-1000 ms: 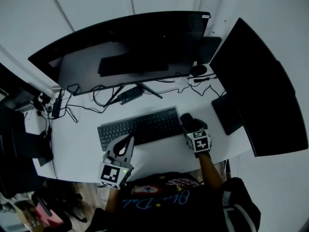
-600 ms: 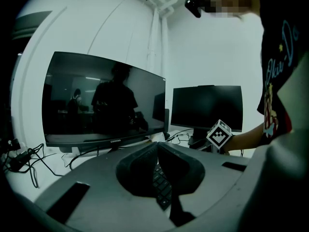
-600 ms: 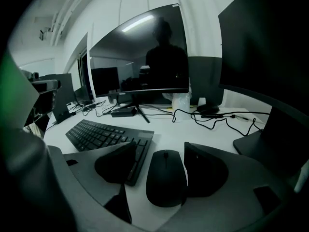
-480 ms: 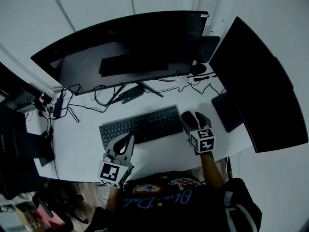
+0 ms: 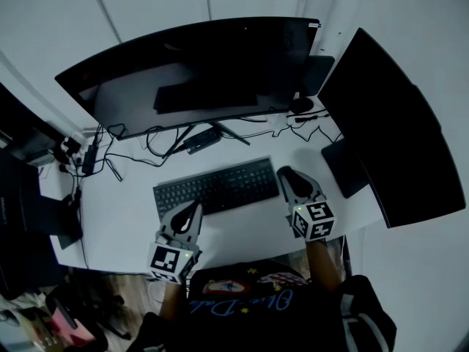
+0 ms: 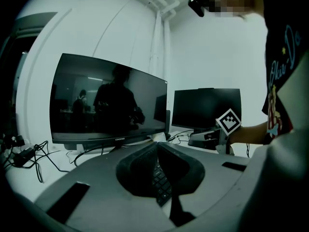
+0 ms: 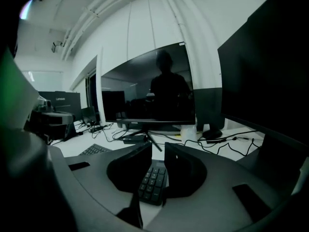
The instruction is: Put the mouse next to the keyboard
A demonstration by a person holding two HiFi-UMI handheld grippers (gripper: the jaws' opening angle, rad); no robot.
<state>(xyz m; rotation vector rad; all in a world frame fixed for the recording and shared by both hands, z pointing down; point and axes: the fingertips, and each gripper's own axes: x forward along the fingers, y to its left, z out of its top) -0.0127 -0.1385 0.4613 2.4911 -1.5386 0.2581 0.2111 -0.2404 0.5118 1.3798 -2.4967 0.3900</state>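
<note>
The black keyboard lies in the middle of the white desk. My right gripper hovers just off the keyboard's right end. Its jaws have just been closing and now stand a narrow gap apart with nothing between them; the keyboard's number pad shows through the gap. My left gripper is shut and empty at the keyboard's near left edge, its tips touching. The mouse does not show in any view. The desk right of the keyboard is covered by my right gripper.
A wide curved monitor stands behind the keyboard, with a second dark monitor at the right. A flat black pad lies under that one. Cables and a power strip trail at the back left. A round black base sits at the back.
My right gripper has lifted and drawn back toward the desk's near edge. Its jaws went from wide apart to nearly together. The left gripper has stayed put.
</note>
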